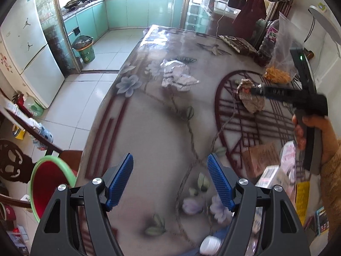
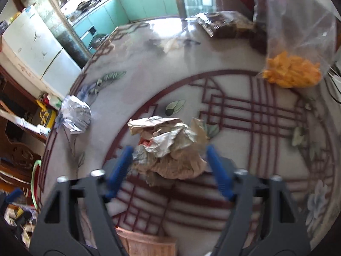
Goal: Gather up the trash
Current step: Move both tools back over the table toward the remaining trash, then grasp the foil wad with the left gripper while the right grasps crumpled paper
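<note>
A crumpled brown paper wad [image 2: 168,147] lies on the patterned table [image 2: 234,111]. My right gripper [image 2: 169,157] is open with its blue fingers on either side of the wad, close to it. In the left wrist view the same wad [image 1: 249,98] sits at the tips of the right gripper [image 1: 256,90]. A crumpled white paper wad [image 1: 177,74] lies further left on the table, also seen in the right wrist view [image 2: 75,115]. My left gripper [image 1: 170,170] is open and empty above the table's near part.
A clear bag of orange snacks [image 2: 292,72] and dark packets [image 2: 221,25] stand at the table's far right. A red basin with a green rim [image 1: 49,183] sits on a chair at the left. A green bin [image 1: 84,49] stands on the kitchen floor. A white bottle [image 1: 210,245] lies near me.
</note>
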`<state>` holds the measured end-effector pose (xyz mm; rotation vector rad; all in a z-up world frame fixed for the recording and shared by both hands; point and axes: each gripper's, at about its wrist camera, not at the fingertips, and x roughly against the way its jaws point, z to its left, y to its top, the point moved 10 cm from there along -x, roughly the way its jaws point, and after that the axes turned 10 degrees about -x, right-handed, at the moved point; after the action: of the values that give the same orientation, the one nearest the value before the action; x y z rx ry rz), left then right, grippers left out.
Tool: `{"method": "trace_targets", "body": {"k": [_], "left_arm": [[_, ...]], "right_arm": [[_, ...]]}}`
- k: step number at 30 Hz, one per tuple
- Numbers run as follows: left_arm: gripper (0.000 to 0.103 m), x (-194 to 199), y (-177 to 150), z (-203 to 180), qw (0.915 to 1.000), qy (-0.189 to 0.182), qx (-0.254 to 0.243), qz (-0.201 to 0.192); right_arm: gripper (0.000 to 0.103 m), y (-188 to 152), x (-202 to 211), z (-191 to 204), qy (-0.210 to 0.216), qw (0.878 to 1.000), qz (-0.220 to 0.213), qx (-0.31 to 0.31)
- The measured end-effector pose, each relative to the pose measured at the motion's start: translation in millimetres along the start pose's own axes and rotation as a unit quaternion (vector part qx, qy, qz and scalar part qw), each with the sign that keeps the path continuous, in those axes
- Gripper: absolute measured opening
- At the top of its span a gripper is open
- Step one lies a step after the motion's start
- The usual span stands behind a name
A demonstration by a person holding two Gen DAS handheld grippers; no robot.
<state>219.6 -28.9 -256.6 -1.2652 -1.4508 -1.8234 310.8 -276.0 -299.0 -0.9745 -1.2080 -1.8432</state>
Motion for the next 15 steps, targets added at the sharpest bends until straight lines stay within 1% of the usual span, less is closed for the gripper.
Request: {"method": "trace_targets", "body": {"k": [2,5,8,9,12,15], "left_arm": [[0.069,-13,24,-3,1.0000,-0.004,-0.001,-0.007],[0.069,-35,63,-2,0.9997,-0.004,0.012,-0.022],[0.070,-60,95,3,0.9992,0.000,0.033,-0.024],[0.073,-73,105,4,0.9989,-0.001,0.042,-0.019],[0.074,-98,124,7,0.9983,0.008,0.055,-0.020],[0.074,-121,132,8,0.9987,0.022,0.045,-0.009]], "right_arm": [[0.046,0,-4,0,0.007,1.000,-0.002,0.004],[0.039,0,4,-1,0.017,1.000,-0.012,0.005],[0.038,-3,18,-5,0.025,0.999,-0.025,0.001],[0.038,-6,24,-7,0.025,0.999,-0.026,0.002],[0.038,-13,33,-15,0.020,0.999,-0.028,0.004],[0.038,-22,39,-21,0.021,0.999,-0.028,-0.005]]}}
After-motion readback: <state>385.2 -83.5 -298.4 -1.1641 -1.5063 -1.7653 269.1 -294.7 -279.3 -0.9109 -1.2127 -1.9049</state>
